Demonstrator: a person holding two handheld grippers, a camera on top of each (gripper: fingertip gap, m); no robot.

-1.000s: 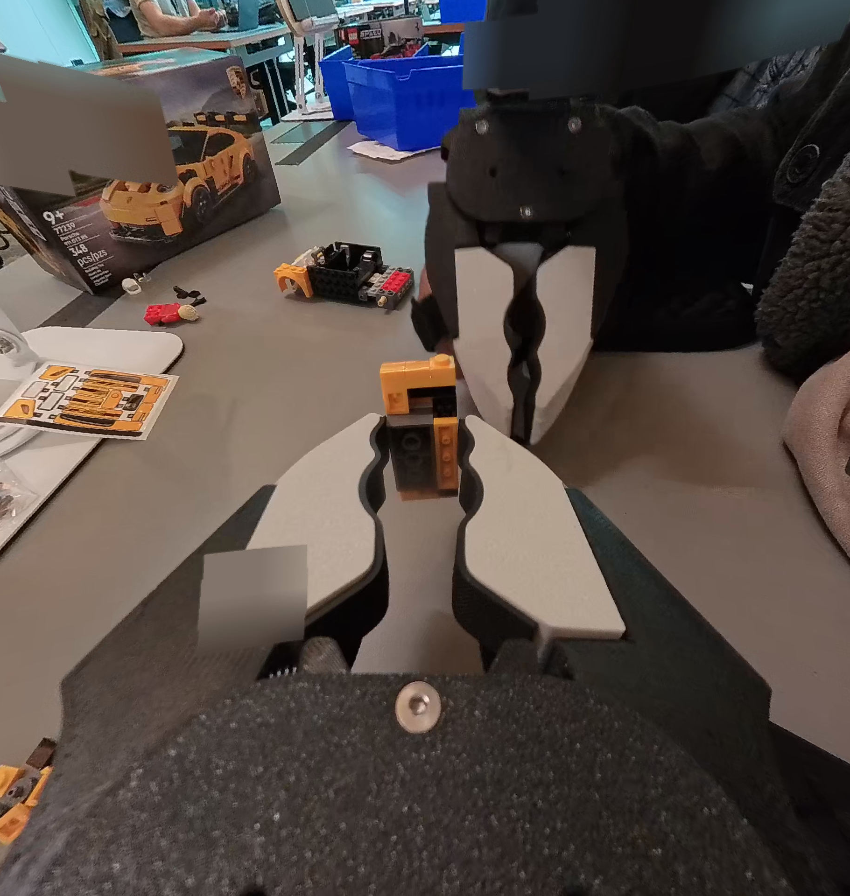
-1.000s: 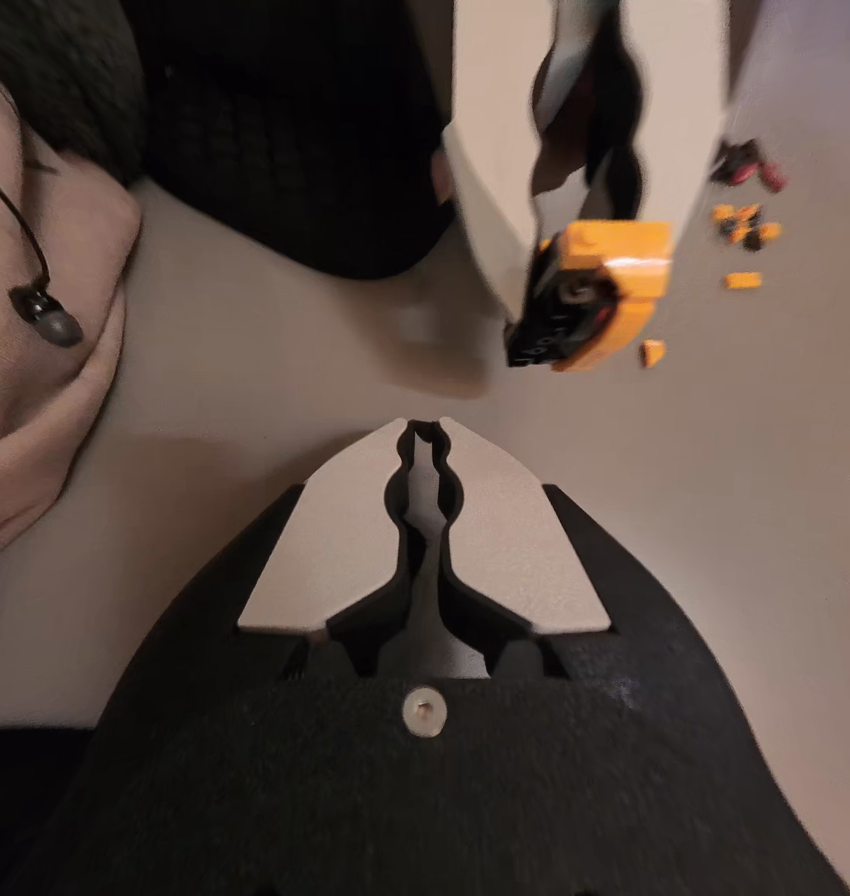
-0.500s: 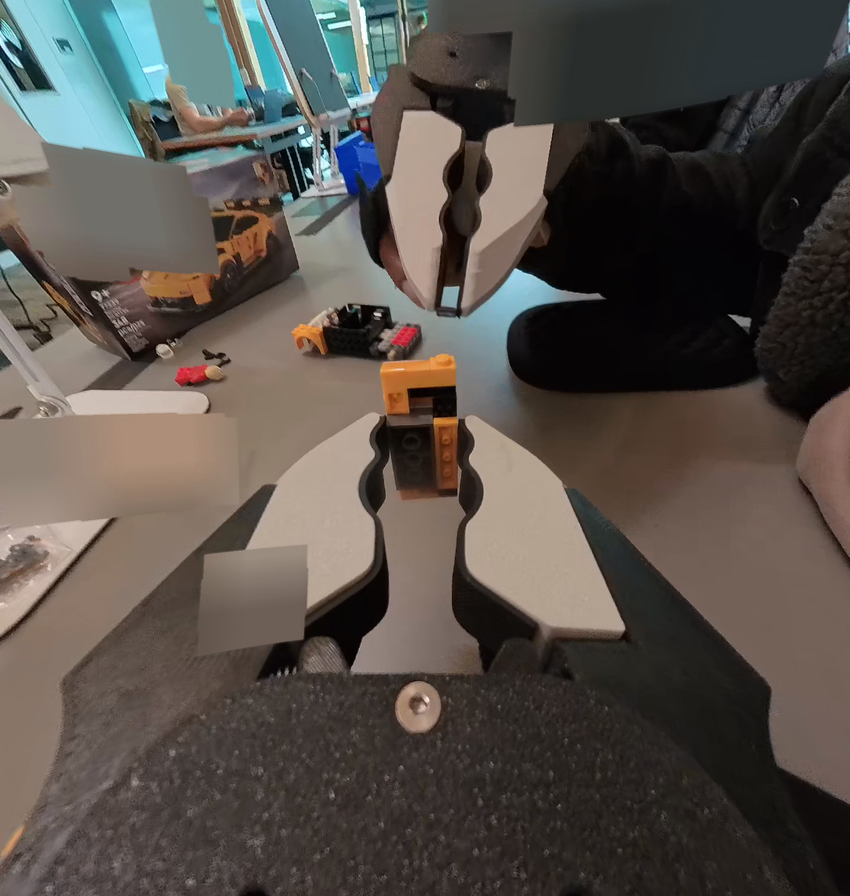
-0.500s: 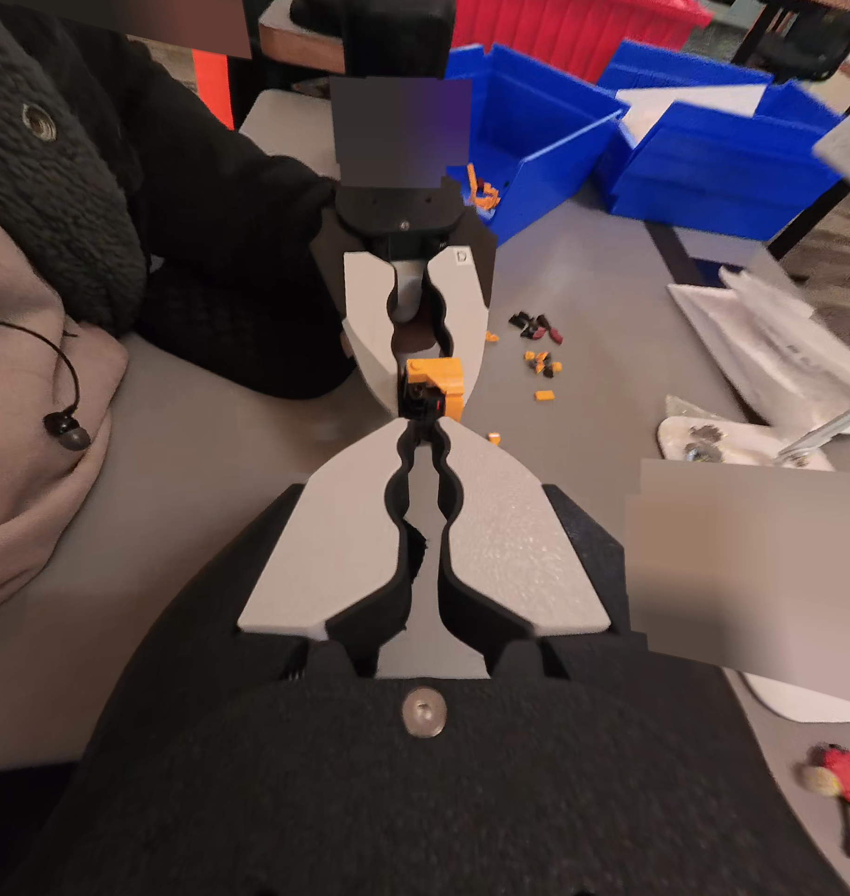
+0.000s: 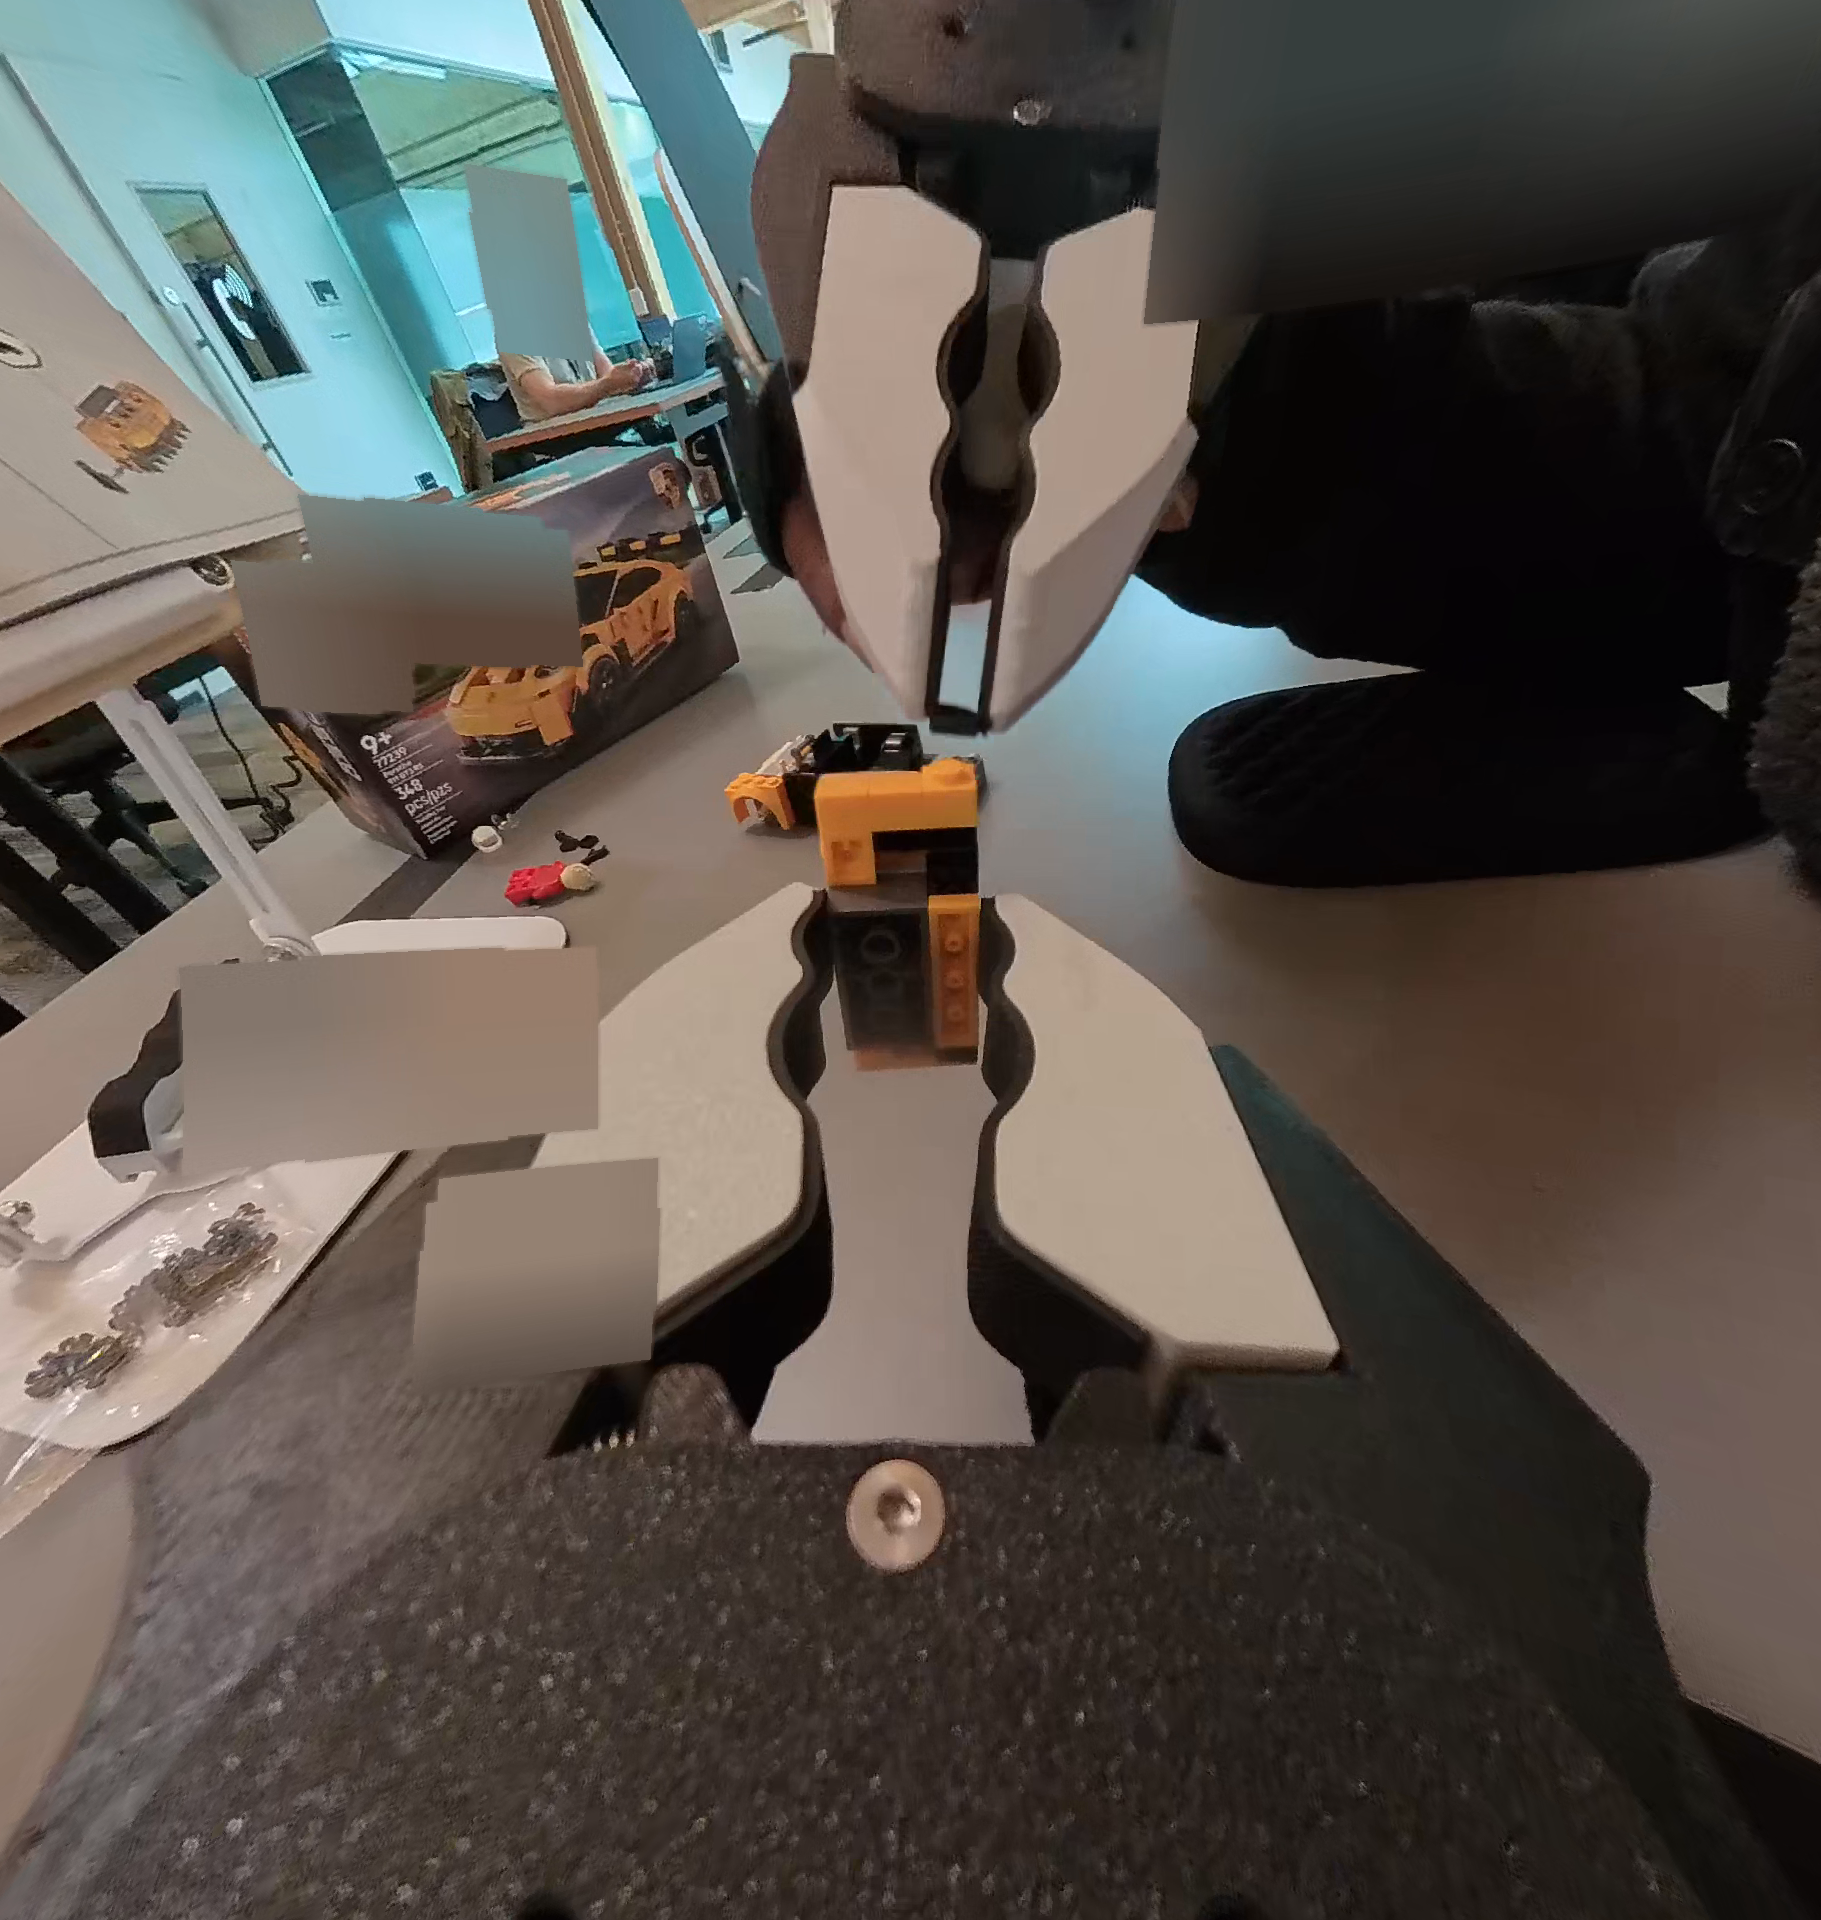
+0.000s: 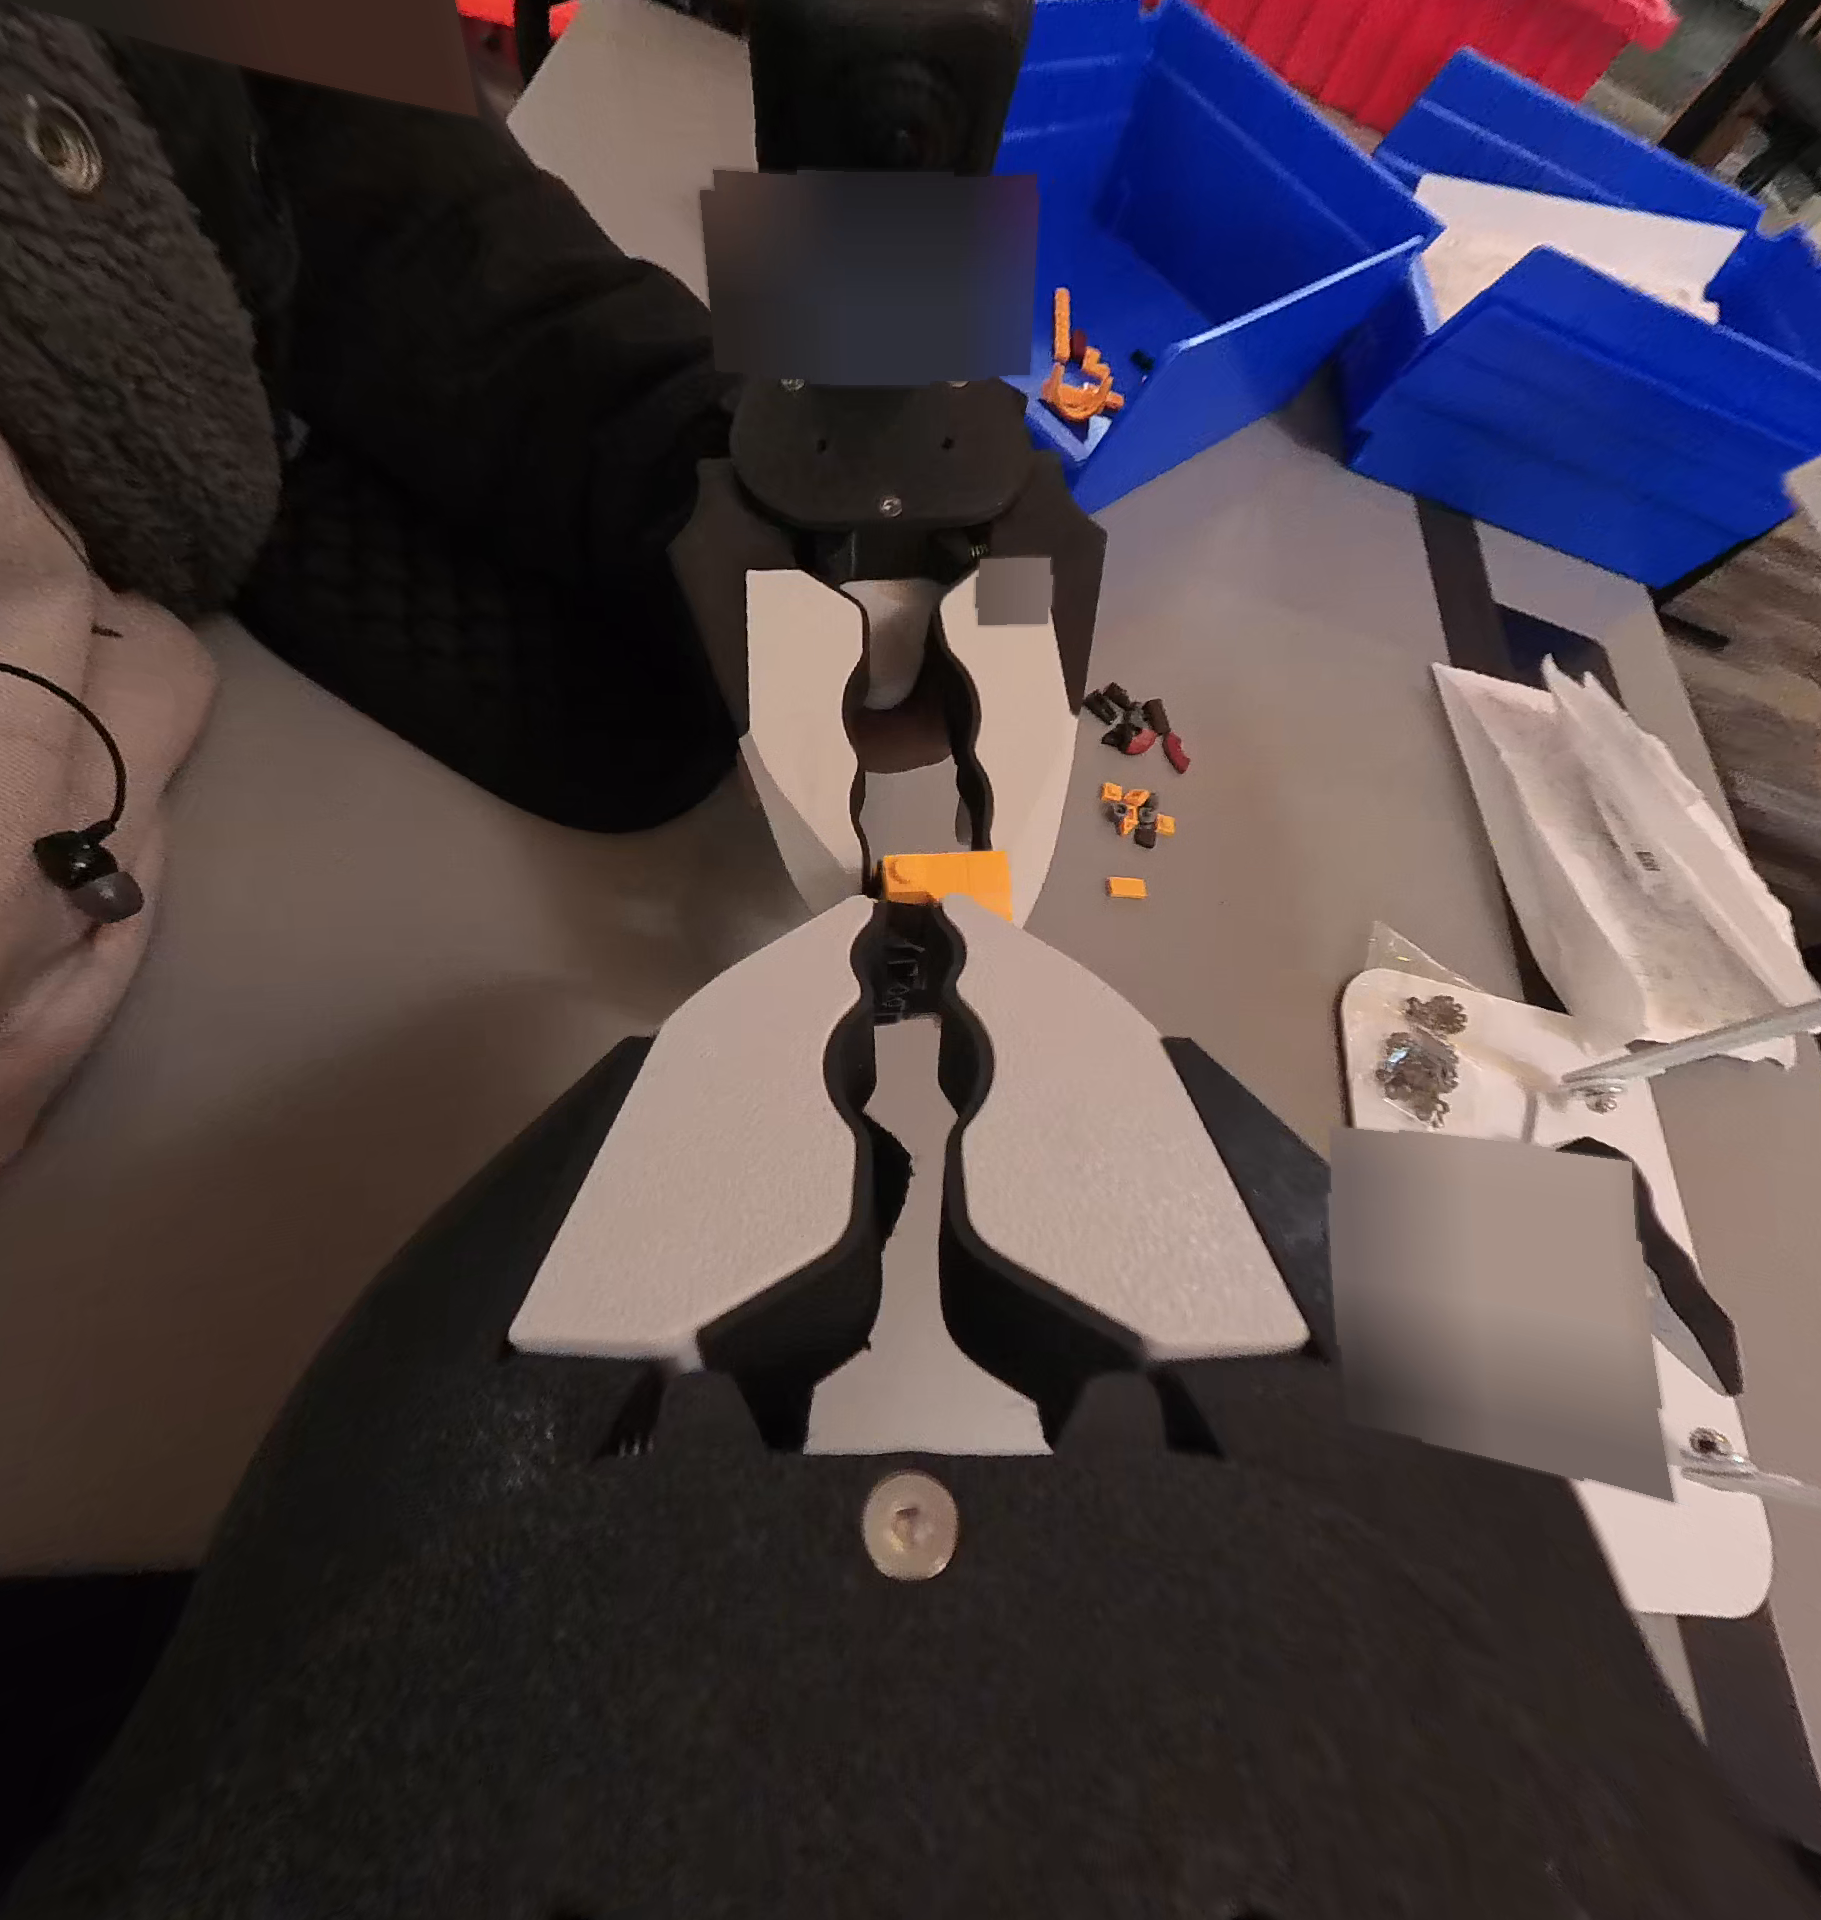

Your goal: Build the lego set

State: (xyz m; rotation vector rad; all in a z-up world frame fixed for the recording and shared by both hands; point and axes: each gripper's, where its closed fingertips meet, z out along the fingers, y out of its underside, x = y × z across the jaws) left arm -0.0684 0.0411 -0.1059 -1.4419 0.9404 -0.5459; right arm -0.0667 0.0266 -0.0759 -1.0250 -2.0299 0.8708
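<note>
Closer now than half a second back: right claw (image 5: 956,717) down from higher up, tips just above the orange top of the brick piece (image 5: 890,821). Nearest the left wrist camera, left claw (image 5: 901,904) clamped on the lower half of that orange-and-black piece, held upright clear of the grey tabletop (image 5: 1405,1039), orange hook-shaped part poking out past the fingertips. Right claw pointing down at it, fingers drawn almost together with a narrow slit between; cannot tell whether anything small sits pinched at the tips. To the left, clear bag of small dark parts (image 5: 158,1288) on a white sheet. Just behind the held piece, partly built black car base (image 5: 854,753) with an orange wheel arch, flat on the tabletop. Left of that, small red figure (image 5: 535,883) lying down. Farther back, set's box (image 5: 615,665) with a yellow car printed on it. From the right wrist camera, loose orange and dark bricks (image 6: 1134,816) scattered beside the left claw, blue bins (image 6: 1571,416) beyond.
</note>
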